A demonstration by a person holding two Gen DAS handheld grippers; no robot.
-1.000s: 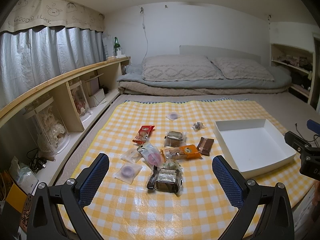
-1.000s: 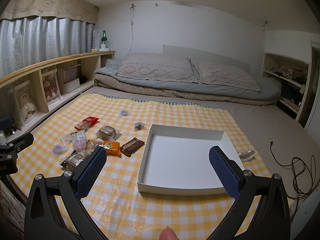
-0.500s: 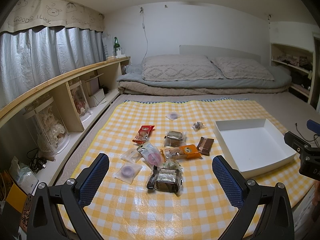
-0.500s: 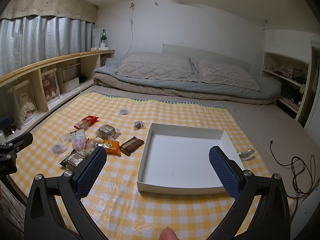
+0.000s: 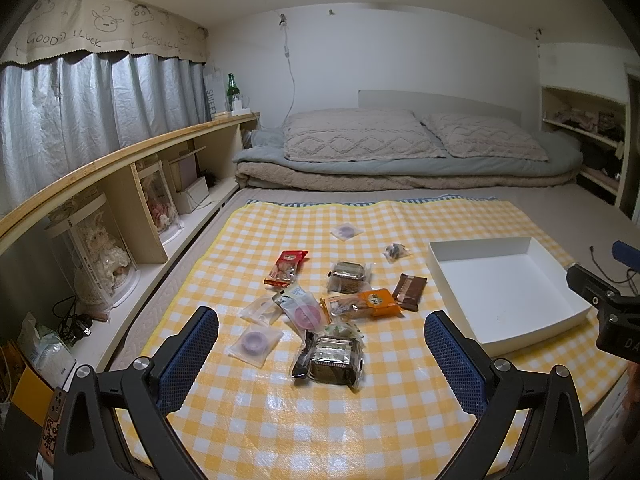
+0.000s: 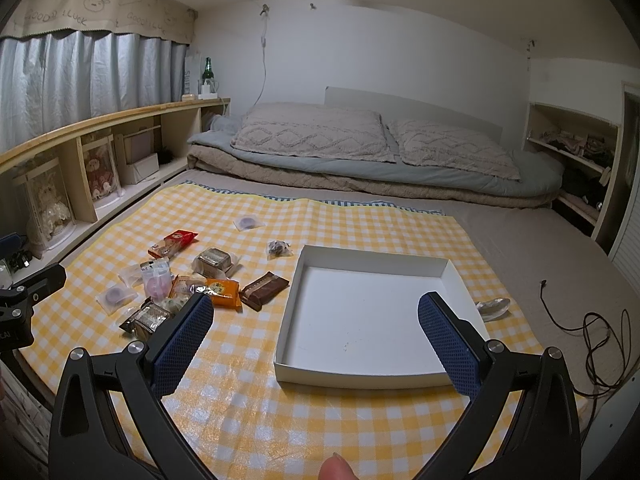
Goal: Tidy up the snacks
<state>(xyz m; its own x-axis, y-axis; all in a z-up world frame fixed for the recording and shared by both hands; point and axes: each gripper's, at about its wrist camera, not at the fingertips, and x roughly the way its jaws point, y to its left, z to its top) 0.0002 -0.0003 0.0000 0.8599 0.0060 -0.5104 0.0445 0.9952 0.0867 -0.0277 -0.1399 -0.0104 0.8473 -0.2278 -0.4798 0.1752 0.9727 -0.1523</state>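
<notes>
Several wrapped snacks lie in a loose pile on a yellow checked mat (image 5: 360,412): a red packet (image 5: 286,267), an orange packet (image 5: 364,303), a brown bar (image 5: 409,291), a dark cake in clear wrap (image 5: 334,359) and a purple round sweet (image 5: 256,343). An empty white tray (image 5: 552,280) sits to their right; it also shows in the right wrist view (image 6: 296,276). My left gripper (image 5: 321,322) is open and empty, near the pile's front. My right gripper (image 6: 314,306) is open and empty, near the tray's front.
The mat lies on a grey mattress (image 6: 540,240). Folded bedding and pillows (image 5: 360,140) sit at the back. A wooden shelf (image 5: 132,184) with boxed dolls runs along the left. A black cable (image 6: 592,332) and a crumpled wrapper (image 6: 494,307) lie right of the tray.
</notes>
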